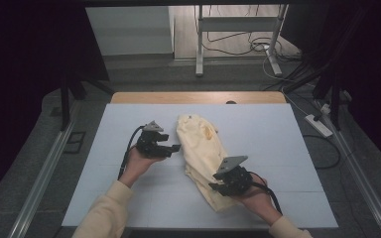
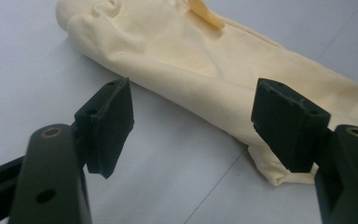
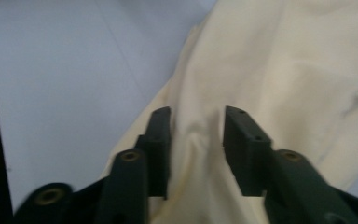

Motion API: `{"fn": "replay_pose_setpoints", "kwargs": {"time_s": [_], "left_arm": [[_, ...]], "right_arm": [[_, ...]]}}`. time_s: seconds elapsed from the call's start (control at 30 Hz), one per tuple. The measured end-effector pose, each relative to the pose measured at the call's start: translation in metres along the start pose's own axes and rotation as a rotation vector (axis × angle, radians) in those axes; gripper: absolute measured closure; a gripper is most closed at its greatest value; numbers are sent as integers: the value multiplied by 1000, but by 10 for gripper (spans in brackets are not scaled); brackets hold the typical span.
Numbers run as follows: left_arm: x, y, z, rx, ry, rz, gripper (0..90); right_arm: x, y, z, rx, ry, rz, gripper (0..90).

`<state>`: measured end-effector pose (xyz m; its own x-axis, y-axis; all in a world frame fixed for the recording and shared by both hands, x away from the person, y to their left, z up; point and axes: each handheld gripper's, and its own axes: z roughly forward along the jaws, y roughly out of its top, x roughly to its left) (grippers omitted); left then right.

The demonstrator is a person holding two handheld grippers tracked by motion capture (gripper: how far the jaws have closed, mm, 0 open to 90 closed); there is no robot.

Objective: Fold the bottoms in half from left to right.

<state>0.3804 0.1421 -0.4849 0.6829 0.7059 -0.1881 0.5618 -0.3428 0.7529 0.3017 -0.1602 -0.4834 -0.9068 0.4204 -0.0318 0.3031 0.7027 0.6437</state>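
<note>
A pale yellow garment (image 1: 203, 148) lies folded lengthwise in the middle of the white table (image 1: 278, 129), with a ribbed cuff at its far end. My left gripper (image 1: 176, 148) hovers at the garment's left edge. In the left gripper view its jaws (image 2: 193, 121) stand wide open over the bare table, with the garment (image 2: 205, 60) just beyond them. My right gripper (image 1: 213, 187) sits over the garment's near end. In the right gripper view its jaws (image 3: 198, 140) stand apart, and a raised fold of the cloth (image 3: 284, 70) runs between them, not pinched.
A strip of wooden tabletop (image 1: 198, 97) shows at the far edge of the white surface. Beyond it on the floor stand a metal frame (image 1: 198, 49) and loose cables. A power strip (image 1: 319, 125) lies off the right side. Metal rails (image 1: 39, 178) run along both sides.
</note>
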Motion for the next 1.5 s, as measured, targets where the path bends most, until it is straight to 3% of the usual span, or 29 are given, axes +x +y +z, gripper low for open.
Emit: {"fn": "replay_pose_setpoints", "kwargs": {"time_s": [0.1, 0.23, 0.4, 0.53, 0.83, 1.23, 1.37, 1.5], "left_arm": [[0, 0, -1, 1, 2, -1, 290], [1, 0, -1, 1, 3, 0, 290], [0, 0, -2, 0, 3, 1, 290], [0, 0, -2, -3, 4, 0, 290], [-1, 0, -3, -4, 2, 2, 290], [-1, 0, -2, 2, 2, 8, 287], [-1, 0, -1, 3, 1, 10, 286], [-1, 0, -1, 4, 0, 14, 285]], "right_arm": [[-12, -1, -15, -74, -1, 70, 524], [-27, -5, -31, -105, -48, 130, 479], [-37, -13, -36, -70, -96, 145, 429], [-42, -18, -36, -55, -105, 173, 412], [-39, -34, -28, 5, -104, 200, 390], [-39, -37, -10, 72, -112, 224, 357], [-42, -40, -5, 100, -96, 245, 365], [-44, -41, -2, 116, -25, 302, 508]]}}
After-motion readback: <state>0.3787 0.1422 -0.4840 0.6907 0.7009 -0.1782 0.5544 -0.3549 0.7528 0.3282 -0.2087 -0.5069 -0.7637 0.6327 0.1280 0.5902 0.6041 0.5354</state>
